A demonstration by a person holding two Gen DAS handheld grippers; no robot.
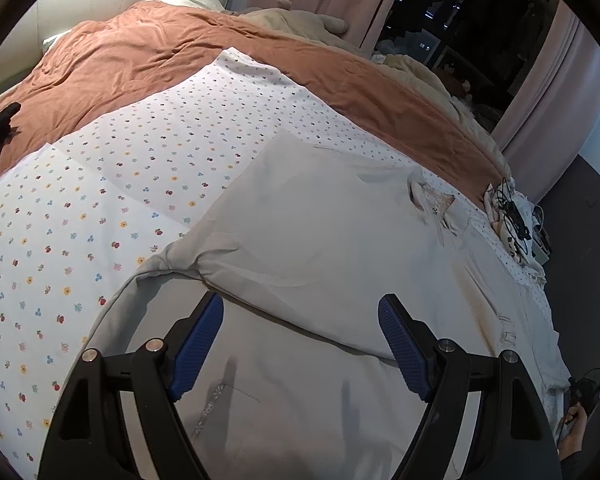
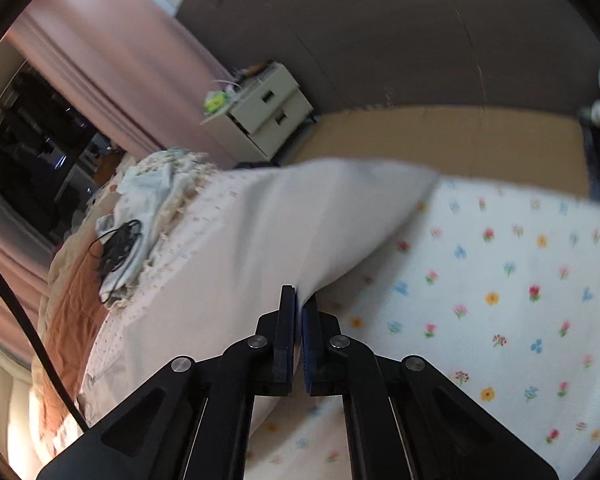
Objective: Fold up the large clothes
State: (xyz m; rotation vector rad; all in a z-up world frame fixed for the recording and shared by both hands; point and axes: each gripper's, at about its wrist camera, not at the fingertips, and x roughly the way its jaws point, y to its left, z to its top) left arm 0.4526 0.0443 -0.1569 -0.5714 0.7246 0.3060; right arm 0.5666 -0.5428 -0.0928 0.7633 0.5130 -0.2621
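Pale cotton garment (image 2: pixel 284 224) pinched thinly in clenched right claw (image 2: pixel 299 300); may slip. Left claw (image 1: pixel 300 312) released above it, holding nothing.

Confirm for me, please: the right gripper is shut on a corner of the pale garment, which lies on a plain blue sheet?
Not quite: the right wrist view shows the right gripper shut on the pale garment, but the sheet is white with small flowers, not plain blue.
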